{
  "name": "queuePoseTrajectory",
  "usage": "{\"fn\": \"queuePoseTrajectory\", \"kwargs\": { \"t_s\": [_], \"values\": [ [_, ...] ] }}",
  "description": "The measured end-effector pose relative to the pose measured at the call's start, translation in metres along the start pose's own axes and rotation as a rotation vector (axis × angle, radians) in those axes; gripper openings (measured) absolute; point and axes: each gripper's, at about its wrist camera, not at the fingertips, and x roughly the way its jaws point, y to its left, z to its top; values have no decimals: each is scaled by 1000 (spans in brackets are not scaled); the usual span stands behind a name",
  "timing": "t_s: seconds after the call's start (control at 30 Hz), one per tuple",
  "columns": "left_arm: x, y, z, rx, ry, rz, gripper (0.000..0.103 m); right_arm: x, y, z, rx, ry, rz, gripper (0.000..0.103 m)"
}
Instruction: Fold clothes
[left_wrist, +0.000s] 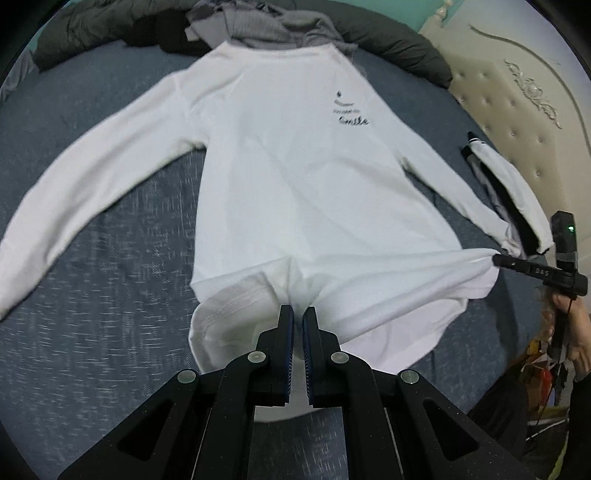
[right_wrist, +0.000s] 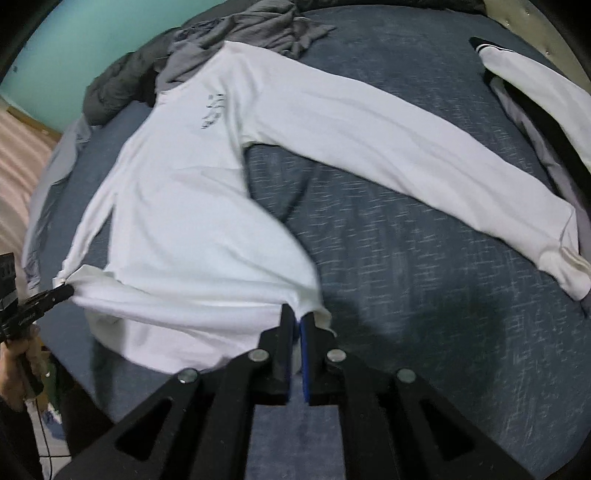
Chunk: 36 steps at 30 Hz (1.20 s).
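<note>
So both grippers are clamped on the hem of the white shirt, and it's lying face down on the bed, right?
Not face down. The left wrist view shows the printed logo facing up on the white shirt. Left gripper and right gripper both clamp its hem.

Shirt (left_wrist: 295, 177) spread on bed (left_wrist: 110, 229), clothes pile (left_wrist: 258, 26) behind its collar
</note>
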Motion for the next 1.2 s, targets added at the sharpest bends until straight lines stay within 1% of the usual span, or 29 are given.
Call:
{"fn": "queuePoseTrajectory", "kwargs": {
  "t_s": [0.03, 0.1, 0.13, 0.17, 0.23, 0.33, 0.43, 0.47, 0.6, 0.7, 0.83, 1.0, 1.03, 1.07, 1.1, 1.13, 1.17, 1.2],
  "values": [
    [4, 1, 0, -2, 5, -1, 6, 1, -3, 2, -1, 0, -18, 16],
    [11, 2, -1, -5, 16, -4, 7, 0, -9, 5, -1, 3, -48, 41],
    [15, 2, -2, -7, 21, -6, 10, -2, -13, 6, 8, 4, -43, 44],
    [19, 3, -2, -9, 27, -7, 13, -3, -17, 6, 21, 4, -24, 44],
    [9, 5, -2, 4, 14, -2, 28, -3, -16, 4, 26, 9, -5, 44],
    [-12, 19, -4, -7, -17, -2, 43, 1, -11, -1, 22, 20, 11, 44],
    [-27, 35, -10, -22, -29, 11, 49, 4, -6, -5, 18, 30, 27, 45],
    [-31, 41, -12, -27, -29, 18, 49, 5, -4, -6, 17, 34, 33, 47],
    [-30, 59, -27, -56, -2, 33, 49, 9, 3, -12, 12, 48, 55, 48],
    [-20, 61, -31, -76, 0, 32, 49, 13, 8, -16, 8, 59, 71, 48],
    [-7, 64, -35, -102, 2, 30, 49, 20, 14, -18, 5, 75, 58, 48],
    [10, 67, -41, -134, 5, 28, 49, 28, 17, -20, -3, 93, 72, 48],
    [12, 67, -38, -133, 0, 33, 49, 28, 17, -20, -6, 95, 78, 48],
    [15, 66, -34, -121, 3, 41, 49, 29, 17, -21, -7, 96, 85, 45],
    [17, 64, -33, -110, 9, 45, 49, 29, 16, -21, -5, 95, 90, 38],
    [20, 61, -31, -91, 18, 47, 42, 30, 15, -21, -4, 95, 93, 35],
    [24, 58, -30, -73, 28, 48, 35, 30, 14, -21, -2, 95, 95, 29],
    [27, 57, -30, -65, 33, 52, 18, 30, 13, -22, -1, 94, 98, 20]
  ]
}}
